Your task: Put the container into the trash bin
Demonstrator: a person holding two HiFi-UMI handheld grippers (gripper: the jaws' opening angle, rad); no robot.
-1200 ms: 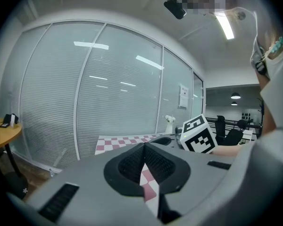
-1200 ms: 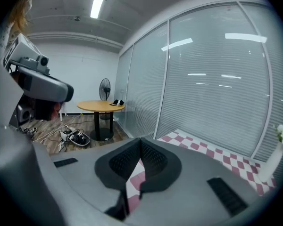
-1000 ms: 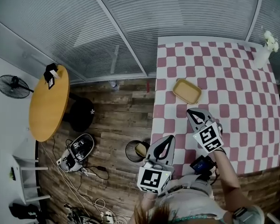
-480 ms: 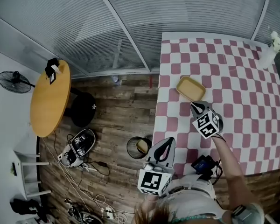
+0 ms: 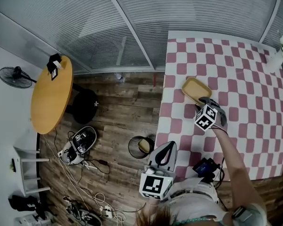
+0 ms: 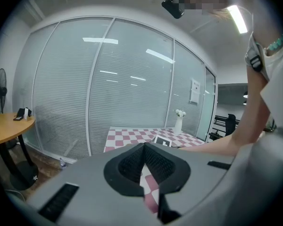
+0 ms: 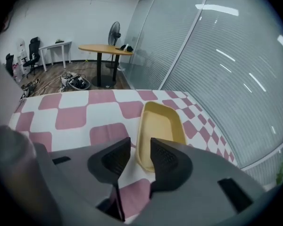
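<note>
Right tool (image 7: 140, 149) has dropped forward to yellow container (image 7: 160, 126) on checked worktop (image 5: 245, 79); jaws opening, rim just ahead, nothing gripped yet (grasp looks imminent). Left tool (image 6: 144, 147) closed, empty, idle. Trash bin (image 5: 140, 146) waits on floor (image 5: 113, 107) beside worktop, well apart from container.

Each hand carries a grey moulded-plastic two-jaw tool. The left gripper (image 5: 168, 145) and right gripper (image 5: 203, 101) share black ribbed pads (image 7: 117, 160) set in rounded shells with slim rectangular slots (the right one's jaws are opening, its pads pressing on nothing). A white cube with black square markers (image 5: 155, 184) sits behind each pair of jaws. The person wears a pale light top (image 6: 278, 86), a turquoise bead necklace (image 6: 276, 44) and a dark buckled strap (image 6: 254, 62).
</note>
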